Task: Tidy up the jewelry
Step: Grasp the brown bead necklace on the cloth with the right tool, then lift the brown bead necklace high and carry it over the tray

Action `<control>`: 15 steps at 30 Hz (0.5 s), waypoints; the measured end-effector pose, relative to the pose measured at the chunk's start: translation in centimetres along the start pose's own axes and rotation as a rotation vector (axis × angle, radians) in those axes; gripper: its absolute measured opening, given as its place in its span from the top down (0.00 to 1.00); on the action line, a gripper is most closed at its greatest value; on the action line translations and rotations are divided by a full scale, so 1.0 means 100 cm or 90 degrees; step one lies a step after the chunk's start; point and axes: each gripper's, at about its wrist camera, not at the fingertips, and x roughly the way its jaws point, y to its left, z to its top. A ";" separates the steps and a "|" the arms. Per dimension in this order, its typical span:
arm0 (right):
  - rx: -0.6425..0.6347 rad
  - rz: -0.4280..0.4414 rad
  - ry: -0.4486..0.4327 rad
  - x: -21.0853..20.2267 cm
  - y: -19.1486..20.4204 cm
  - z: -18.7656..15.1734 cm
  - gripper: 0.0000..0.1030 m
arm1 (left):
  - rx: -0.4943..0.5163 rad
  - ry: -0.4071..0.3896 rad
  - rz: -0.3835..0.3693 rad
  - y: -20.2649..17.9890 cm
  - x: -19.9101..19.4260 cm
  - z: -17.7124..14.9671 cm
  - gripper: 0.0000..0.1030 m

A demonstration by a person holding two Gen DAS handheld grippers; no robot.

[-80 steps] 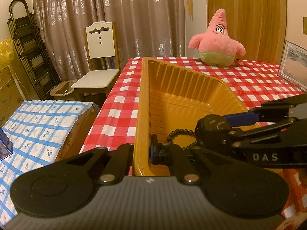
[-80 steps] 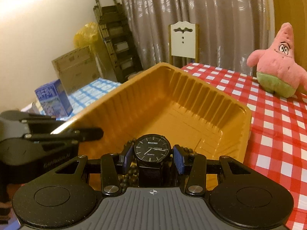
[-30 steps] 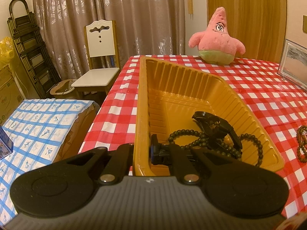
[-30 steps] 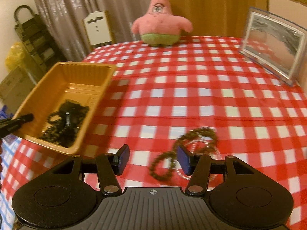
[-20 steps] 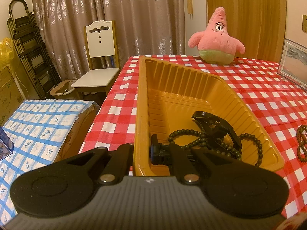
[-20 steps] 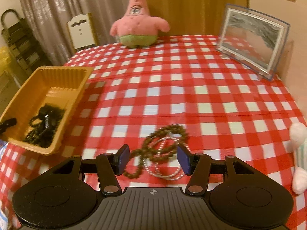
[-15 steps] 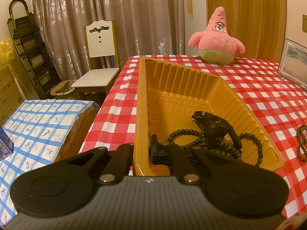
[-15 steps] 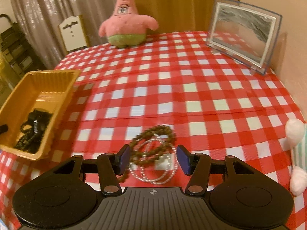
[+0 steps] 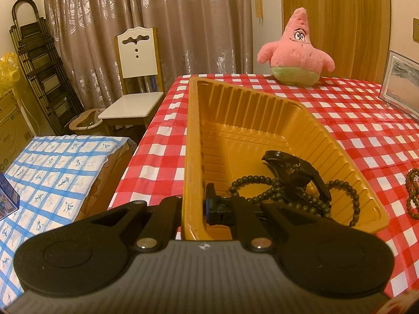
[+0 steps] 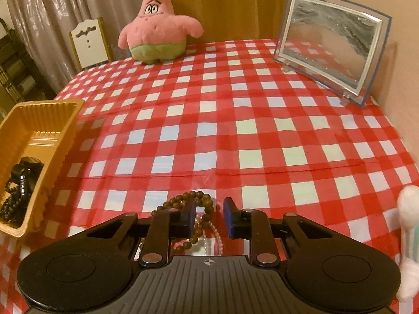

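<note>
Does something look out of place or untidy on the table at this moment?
Yes. A brown bead strand and a white pearl strand lie tangled on the tablecloth, outside the yellow tray.

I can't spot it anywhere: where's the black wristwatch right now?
In the left wrist view, the black wristwatch lies inside the yellow tray, on dark bead strands near its close end.

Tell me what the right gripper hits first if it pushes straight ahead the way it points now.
Probably the brown beads: they lie between the open fingers of the right gripper, with a white pearl strand beside them. Past those, only bare tablecloth shows. Its height above the beads is unclear.
</note>
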 end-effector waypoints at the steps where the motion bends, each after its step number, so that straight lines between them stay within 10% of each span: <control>1: -0.002 -0.001 0.002 0.003 0.000 0.001 0.80 | 0.000 0.000 0.000 0.000 0.000 0.000 0.97; 15: -0.008 0.023 -0.028 -0.003 0.003 0.010 0.94 | 0.001 0.001 0.000 0.000 0.000 0.000 0.97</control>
